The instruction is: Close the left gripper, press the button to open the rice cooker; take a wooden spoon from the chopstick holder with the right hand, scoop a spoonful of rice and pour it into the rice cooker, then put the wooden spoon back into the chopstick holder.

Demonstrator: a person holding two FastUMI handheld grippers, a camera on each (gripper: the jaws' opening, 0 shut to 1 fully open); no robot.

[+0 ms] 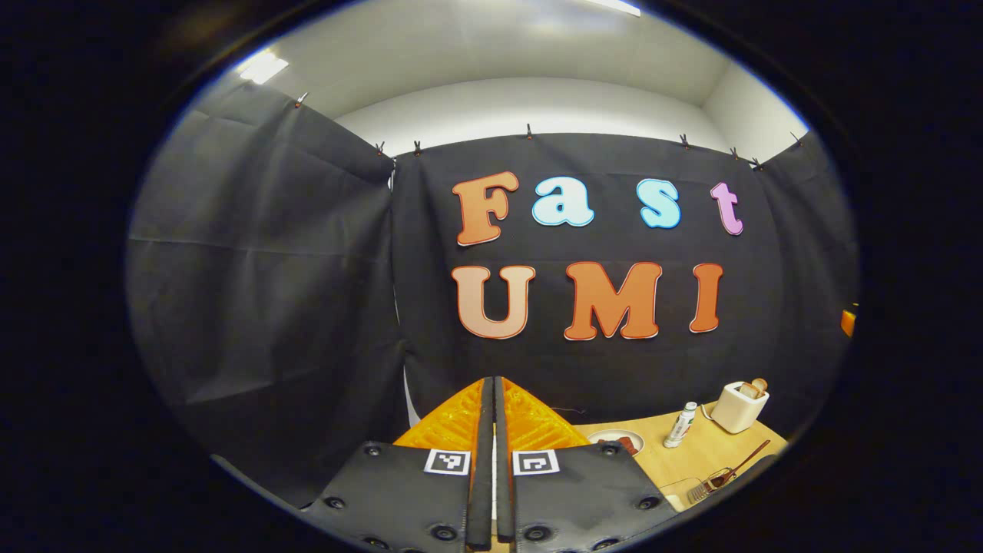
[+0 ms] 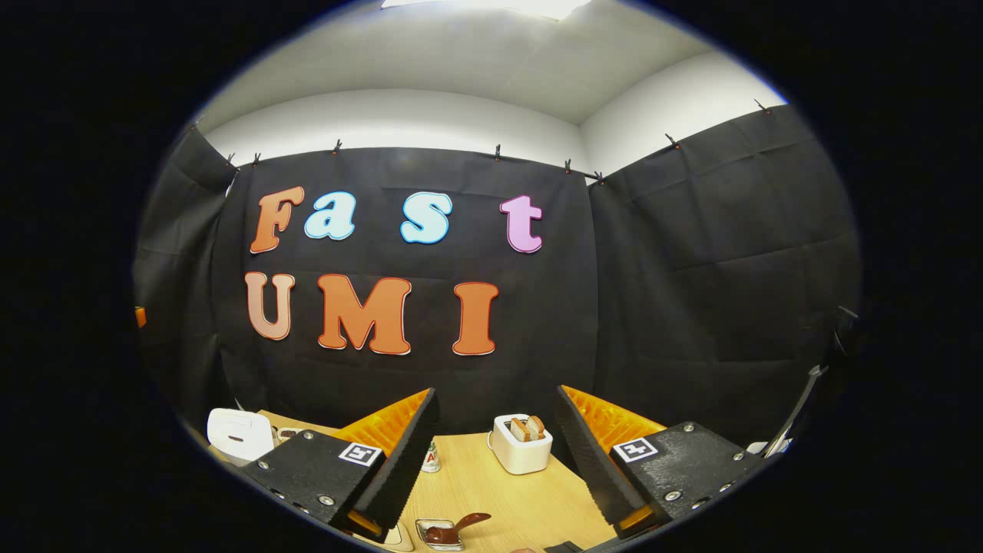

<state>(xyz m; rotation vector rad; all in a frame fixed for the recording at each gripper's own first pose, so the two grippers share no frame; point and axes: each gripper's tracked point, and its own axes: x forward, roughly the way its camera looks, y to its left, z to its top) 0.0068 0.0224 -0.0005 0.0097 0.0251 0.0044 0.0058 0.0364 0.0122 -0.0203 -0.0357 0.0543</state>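
The left gripper (image 1: 492, 430) has its jaws clenched together with nothing between them, as the first step asks, but it points at the booth wall above the desk (image 1: 706, 453) rather than down at anything, so the main risk is in the descent: the button is not visible in either view, and a press aimed without sighting it could land on the lid or the body and slide off. In the right gripper view a white appliance (image 2: 239, 435) sits at the far left of the desk, beyond the left finger; it may be the rice cooker, though I cannot tell for sure. The right gripper (image 2: 498, 453) is released, jaws wide apart and empty, also raised and facing the wall. Between its fingers, farther back on the desk, stands a white toaster (image 2: 522, 444) with bread in it, and nearer, low in the view, a small dish (image 2: 438, 534) holds a dark spoon-like thing (image 2: 459, 524); whether this is the wooden spoon I cannot say, and no chopstick holder can be picked out. A second risk follows: grabbing the wrong utensil. In the left gripper view the toaster (image 1: 739, 405), a small bottle (image 1: 680, 425) and a long-handled tool (image 1: 729, 475) lie well off to the right of the closed jaws
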